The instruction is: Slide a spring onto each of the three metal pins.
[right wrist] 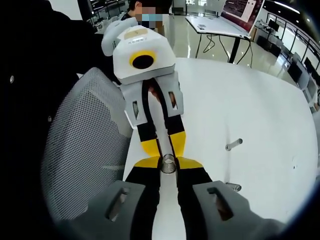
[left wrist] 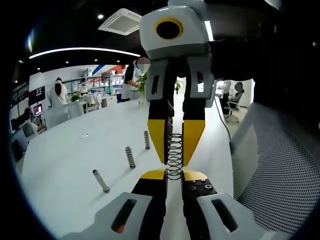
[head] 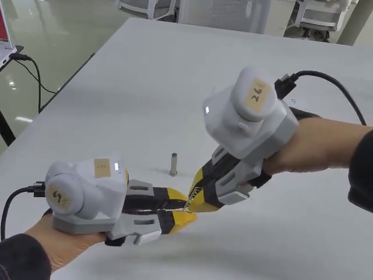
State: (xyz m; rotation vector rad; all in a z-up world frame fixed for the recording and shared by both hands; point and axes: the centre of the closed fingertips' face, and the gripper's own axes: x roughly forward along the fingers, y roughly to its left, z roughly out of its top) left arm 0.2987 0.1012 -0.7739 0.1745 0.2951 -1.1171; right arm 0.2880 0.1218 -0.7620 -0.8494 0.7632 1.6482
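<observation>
1. Table [head: 145, 76]: white, matt top; carries the pins listed below.
2. Left gripper [left wrist: 174, 176]: grey body, black jaws with yellow tips, held in a hand [head: 64, 242] at the lower left of the head view. It points toward the right gripper, tip to tip. Jaws drawn in to about the width of the spring, one tip on each side of the spring's end. The left gripper view is too foreshortened to show whether they pinch it or merely flank it.
3. Right gripper [right wrist: 168, 165]: same make, held in the other hand [head: 315, 143] and angled down from the upper right of the head view. Jaws clenched on the spring, which lies lengthwise between them.
4. Spring [left wrist: 174, 150]: bare steel coil held off the table between the two grippers. Most of its length sits inside the right gripper's yellow tips, and one end reaches the left gripper's tips. It is seen end-on in the right gripper view.
5. Bare pin [head: 173, 164]: short metal post, upright on the table, no coil on it. It stands just beyond the meeting gripper tips and apart from them.
6. Near loaded pin [left wrist: 130, 157]: upright, a coil around its shaft, next in line after the bare pin.
7. Far loaded pin [left wrist: 146, 140]: upright, likewise coiled, at the far end of the row.
8. Cable [head: 326, 79]: black, running from the rear of the right gripper.
9. Mesh chair [right wrist: 85, 145]: grey netted back, beside the table edge.
</observation>
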